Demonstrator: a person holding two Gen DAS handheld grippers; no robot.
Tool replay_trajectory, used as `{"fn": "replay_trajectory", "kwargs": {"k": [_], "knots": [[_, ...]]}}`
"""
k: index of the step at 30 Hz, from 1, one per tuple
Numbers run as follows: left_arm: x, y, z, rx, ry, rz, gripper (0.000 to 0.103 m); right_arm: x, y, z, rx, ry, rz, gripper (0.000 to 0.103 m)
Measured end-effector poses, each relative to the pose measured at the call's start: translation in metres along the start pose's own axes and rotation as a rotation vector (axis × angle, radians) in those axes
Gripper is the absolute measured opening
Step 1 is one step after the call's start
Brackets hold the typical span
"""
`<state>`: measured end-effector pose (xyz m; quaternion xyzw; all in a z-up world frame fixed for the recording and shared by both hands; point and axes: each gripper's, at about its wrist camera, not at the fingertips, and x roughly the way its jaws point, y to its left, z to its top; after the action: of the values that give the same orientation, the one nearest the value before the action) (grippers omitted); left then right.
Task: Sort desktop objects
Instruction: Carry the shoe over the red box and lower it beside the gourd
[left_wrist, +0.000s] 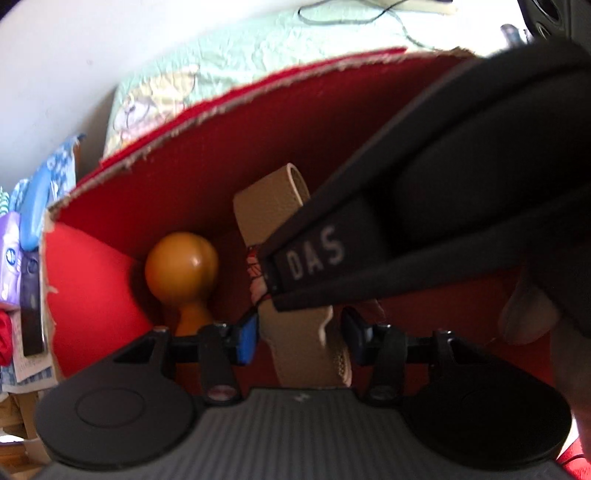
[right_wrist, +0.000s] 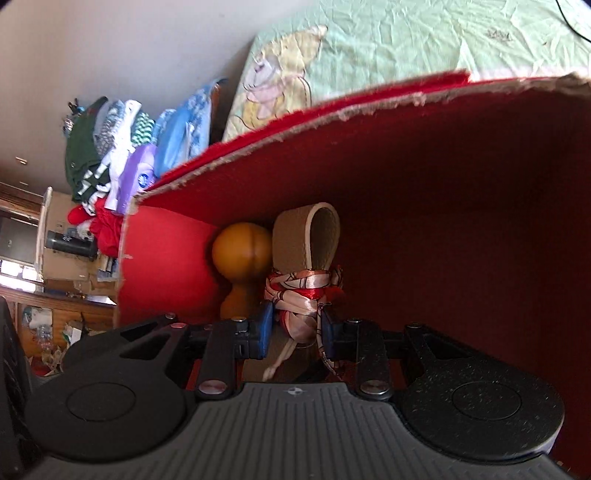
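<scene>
A red box (right_wrist: 443, 177) with ragged cardboard edges fills both views, standing in front of a pale green bedsheet (right_wrist: 406, 40). Inside it, against the back corner, a beige strap (right_wrist: 291, 240) folded into a loop stands just beside an orange wooden knob (right_wrist: 242, 249). A red-and-white satin scarf (right_wrist: 303, 291) is knotted around the strap. The left gripper (left_wrist: 301, 334) stands open on either side of the strap's lower part, its pads apart from it. The right gripper (right_wrist: 295, 326) is narrowed on the scarf knot, its blue pads pressing it.
</scene>
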<state>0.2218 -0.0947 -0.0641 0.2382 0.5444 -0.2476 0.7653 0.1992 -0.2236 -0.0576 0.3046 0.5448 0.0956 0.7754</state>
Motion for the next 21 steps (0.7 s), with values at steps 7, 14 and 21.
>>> {"fn": "replay_trajectory", "kwargs": {"k": [7, 14, 21], "knots": [[0.011, 0.016, 0.003, -0.029, 0.05, 0.02, 0.053, 0.012, 0.0, 0.006, -0.003, 0.049, 0.022, 0.023], [0.018, 0.046, -0.002, -0.172, 0.029, -0.063, 0.053, 0.0, -0.001, 0.002, -0.021, -0.038, 0.014, 0.022], [0.012, 0.056, -0.01, -0.25, -0.022, -0.041, 0.056, -0.016, -0.025, -0.004, 0.153, -0.149, -0.05, 0.023]]}}
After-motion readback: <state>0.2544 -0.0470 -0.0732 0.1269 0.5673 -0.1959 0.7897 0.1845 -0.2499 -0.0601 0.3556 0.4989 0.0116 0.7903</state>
